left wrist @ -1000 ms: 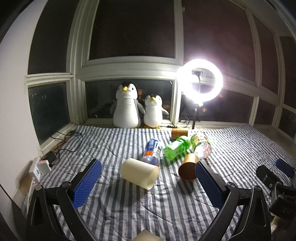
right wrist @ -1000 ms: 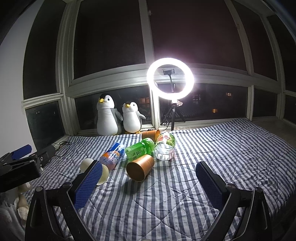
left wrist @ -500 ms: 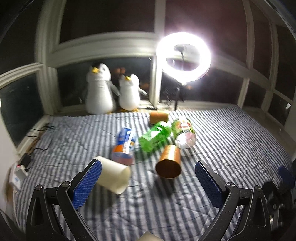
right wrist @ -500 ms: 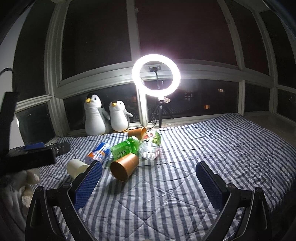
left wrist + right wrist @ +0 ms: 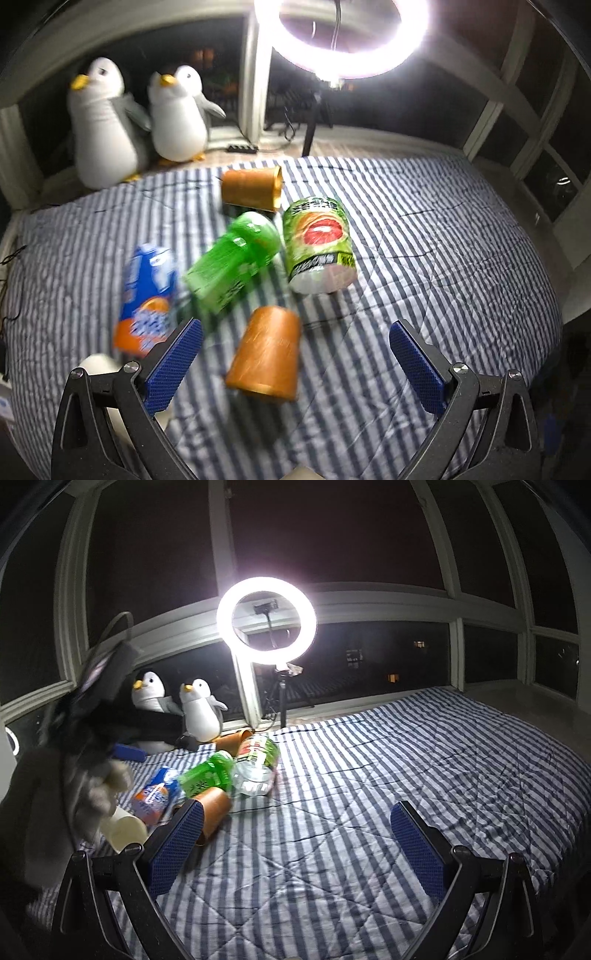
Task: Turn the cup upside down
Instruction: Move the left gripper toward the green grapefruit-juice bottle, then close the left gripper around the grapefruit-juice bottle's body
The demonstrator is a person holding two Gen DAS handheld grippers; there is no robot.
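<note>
**Fingers apart, nothing held; cup on its side on bed**

Fingers (image 5: 173,363) of left gripper (image 5: 295,363) spread wide, empty. Right gripper (image 5: 295,843) likewise spread, empty.

- Bed (image 5: 424,229): striped quilt, carries all items.
- Ring light (image 5: 266,620): lit, on stand by window behind bed.
- Two penguins (image 5: 105,122): upright at window ledge.
- Grapefruit bottle (image 5: 317,243): lying, just right of green bottle (image 5: 232,266), also lying; the two look to be touching.
- Blue-orange bottle (image 5: 146,299): lying, left of green one.
- Cup (image 5: 266,352): brown, on its side between left fingers, mouth toward camera; touching neither finger. Blurred.
- Second brown cup (image 5: 251,188): on its side, far end of pile.
- Cream cup (image 5: 123,830): lying at left, partly hidden.
</note>
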